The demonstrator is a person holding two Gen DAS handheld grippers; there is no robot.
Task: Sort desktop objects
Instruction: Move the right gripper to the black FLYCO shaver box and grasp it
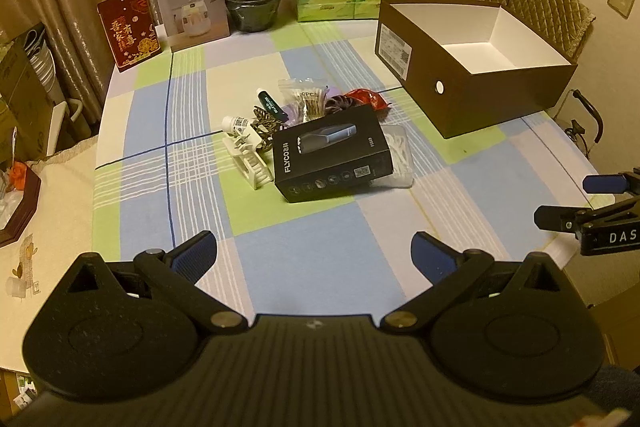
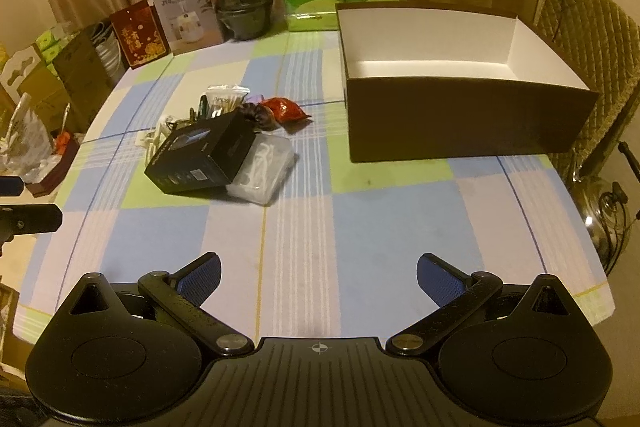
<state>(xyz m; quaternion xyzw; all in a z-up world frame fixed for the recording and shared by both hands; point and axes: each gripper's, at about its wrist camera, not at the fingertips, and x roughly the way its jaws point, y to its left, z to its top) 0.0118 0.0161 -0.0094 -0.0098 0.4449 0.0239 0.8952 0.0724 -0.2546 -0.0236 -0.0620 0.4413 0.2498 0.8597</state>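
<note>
Your left gripper [image 1: 314, 247] and right gripper [image 2: 318, 273] both hang spread wide over the checked tablecloth [image 2: 360, 227], nothing between the pads. Further out there's the pile: a black FLYCO box [image 1: 330, 155] tilted on a clear plastic case [image 2: 264, 167], white hair clip [image 1: 248, 159], cotton swab bag [image 1: 306, 99], red packet [image 2: 284, 109]. Beyond on the right, the brown shoebox [image 2: 460, 119] sits empty, white inside.

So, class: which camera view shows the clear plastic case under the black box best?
The right wrist view: the clear plastic case shows its near side and the white contents inside, beside the black box leaning on it. The left wrist view shows only a strip of it behind the box.
</note>
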